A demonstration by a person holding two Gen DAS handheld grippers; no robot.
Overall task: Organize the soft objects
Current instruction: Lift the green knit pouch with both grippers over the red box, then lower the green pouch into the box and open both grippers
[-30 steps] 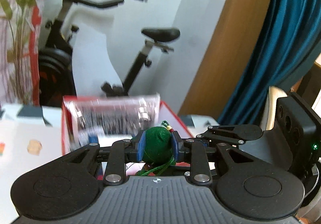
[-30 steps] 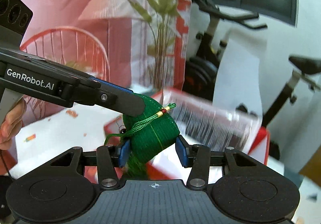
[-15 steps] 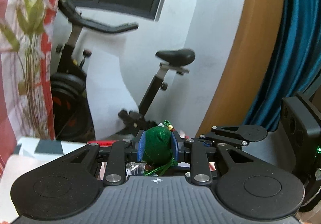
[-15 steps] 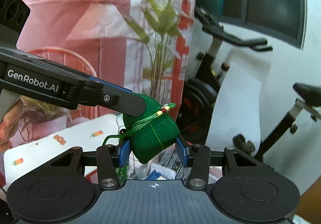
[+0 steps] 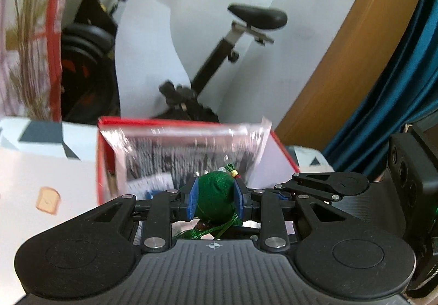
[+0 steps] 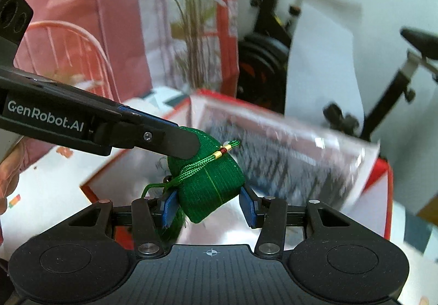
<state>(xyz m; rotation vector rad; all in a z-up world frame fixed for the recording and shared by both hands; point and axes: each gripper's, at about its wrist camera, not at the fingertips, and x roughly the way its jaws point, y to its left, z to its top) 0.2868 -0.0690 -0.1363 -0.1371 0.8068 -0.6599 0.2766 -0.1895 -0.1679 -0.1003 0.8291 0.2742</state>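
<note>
Left wrist view, held item: a green fabric zongzi-shaped sachet [image 5: 215, 195] with a green cord and small beads sits clamped between the blue pads [image 5: 193, 201] of the left gripper [image 5: 215, 202].
Left wrist view, change: half a second ago the camera looked over the room at an exercise bike [image 5: 219, 58] with only a sliver of red below. Now the open red box [image 5: 102, 157] fills the middle, just beyond the sachet.
Left wrist view, box contents: a clear plastic packet with dark print [image 5: 191, 149] stands inside; blur hides the detail, so it may be a bag of small items.
Right wrist view, held item: the same sachet [image 6: 210, 182] sits between the blue pads [image 6: 168, 208] of the right gripper [image 6: 209, 209], pinched from the upper left by a finger of the left gripper [image 6: 164, 138].
Right wrist view, claw state: the right jaws seem to touch the sachet's sides, but I cannot tell whether they press it.
Right wrist view, change: the box [image 6: 383, 195] has risen into the frame, and now lies under and behind the sachet.
Meaning for the task: both hands have carried the sachet toward the box; it is still in the air, so lowering and releasing probably come next.
</note>
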